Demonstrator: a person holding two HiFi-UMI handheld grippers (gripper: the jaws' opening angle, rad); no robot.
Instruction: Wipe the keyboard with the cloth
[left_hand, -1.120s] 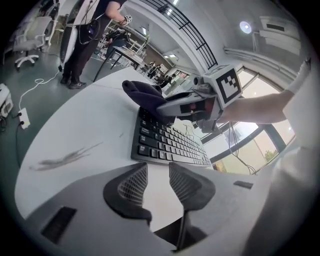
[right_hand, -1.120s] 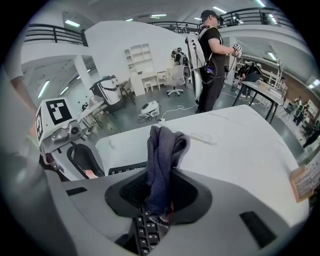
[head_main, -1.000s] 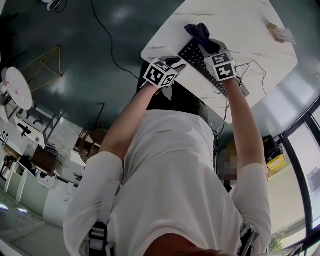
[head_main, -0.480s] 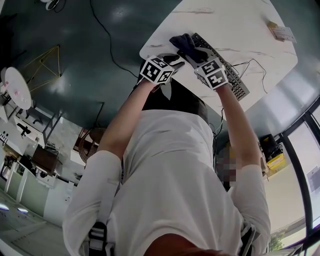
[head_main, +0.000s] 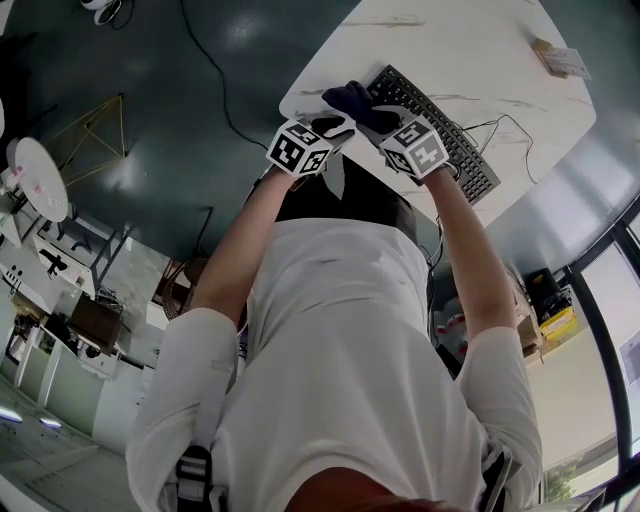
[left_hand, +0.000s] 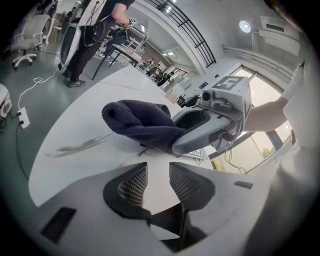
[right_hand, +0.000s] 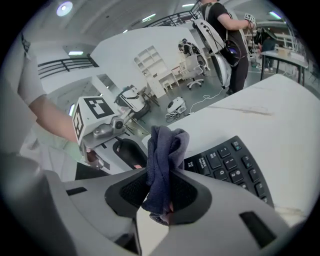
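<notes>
A black keyboard (head_main: 440, 125) lies slantwise on the white marble table (head_main: 470, 40). My right gripper (head_main: 378, 118) is shut on a dark navy cloth (head_main: 352, 98), which hangs at the keyboard's left end. In the right gripper view the cloth (right_hand: 165, 155) is bunched upright between the jaws of the right gripper (right_hand: 159, 192), beside the keyboard's (right_hand: 235, 165) end keys. My left gripper (head_main: 335, 125) hovers close by on the left. It stands open with nothing in it (left_hand: 157, 182), looking at the cloth (left_hand: 140, 125) and the right gripper (left_hand: 210, 127).
A thin cable (head_main: 505, 130) runs off the keyboard's right end near the table's rounded edge. A small card stack (head_main: 560, 60) sits at the table's far right. People (right_hand: 225, 35) stand across the room. A cord (head_main: 215, 70) trails on the dark floor.
My right gripper has dragged the cloth leftward along the keyboard to its left end. The left gripper has shifted slightly left and stays open.
</notes>
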